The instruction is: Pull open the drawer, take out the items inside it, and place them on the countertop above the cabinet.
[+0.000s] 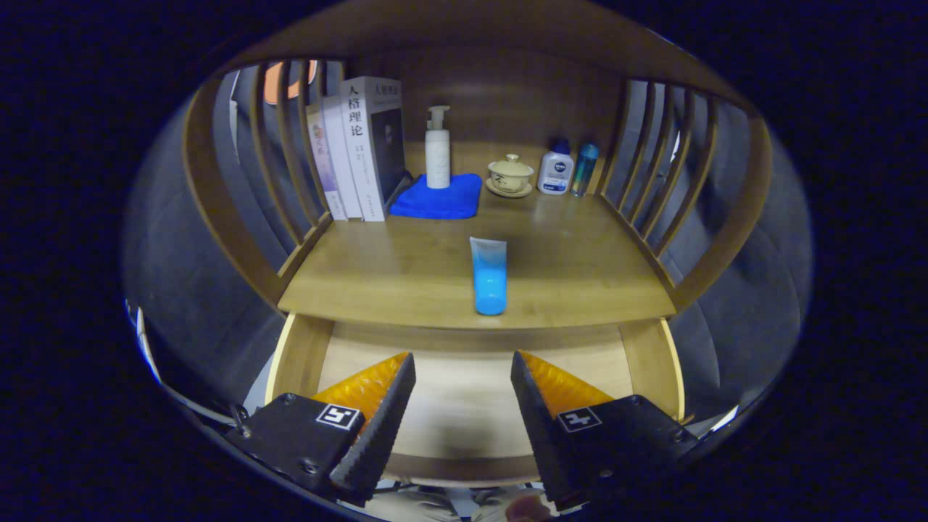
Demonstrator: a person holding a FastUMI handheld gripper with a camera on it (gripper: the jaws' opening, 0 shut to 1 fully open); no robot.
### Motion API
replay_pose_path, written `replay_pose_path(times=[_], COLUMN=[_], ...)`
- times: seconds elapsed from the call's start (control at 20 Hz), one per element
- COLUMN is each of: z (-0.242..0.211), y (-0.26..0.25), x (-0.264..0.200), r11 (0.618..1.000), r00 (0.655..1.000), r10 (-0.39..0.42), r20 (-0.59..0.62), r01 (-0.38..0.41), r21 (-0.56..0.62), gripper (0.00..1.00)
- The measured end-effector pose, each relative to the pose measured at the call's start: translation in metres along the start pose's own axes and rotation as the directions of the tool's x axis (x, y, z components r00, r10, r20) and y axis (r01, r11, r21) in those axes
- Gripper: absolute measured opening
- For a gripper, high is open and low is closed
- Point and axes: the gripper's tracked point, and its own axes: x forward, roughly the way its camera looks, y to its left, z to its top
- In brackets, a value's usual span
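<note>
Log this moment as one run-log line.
gripper: open, holding nothing, over drawer | drawer: pulled open, visible floor bare | blue tube: lying on countertop | stage: tube placed

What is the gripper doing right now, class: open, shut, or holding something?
Gripper: open, holding nothing, fingers spread above the pulled-out drawer; the blue tube lies beyond them on the countertop.

The fingers (462, 377) stand apart over the pulled-out wooden drawer (464, 406). Beyond them, a blue plastic tube (489, 275) lies on the wooden worktop (580, 268); farther back, white upright books (359, 148) stand left of a white pump bottle (437, 148).
</note>
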Motion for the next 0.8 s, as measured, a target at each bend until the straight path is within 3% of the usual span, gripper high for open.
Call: replay_pose_path(times=[0.35, 0.65, 0.8], z=[-0.063, -0.124, -0.141], y=[0.007, -0.004, -0.005], x=[-0.048, -0.056, -0.053], r11=[0.996, 0.996, 0.994], r00=[0.991, 0.973, 0.946], r10=[0.089, 0.065, 0.067], r20=[0.102, 0.220, 0.317], r01=[-0.088, -0.050, -0.036], r21=[-0.016, -0.071, -0.103], gripper=[0.84, 0.86, 0.88])
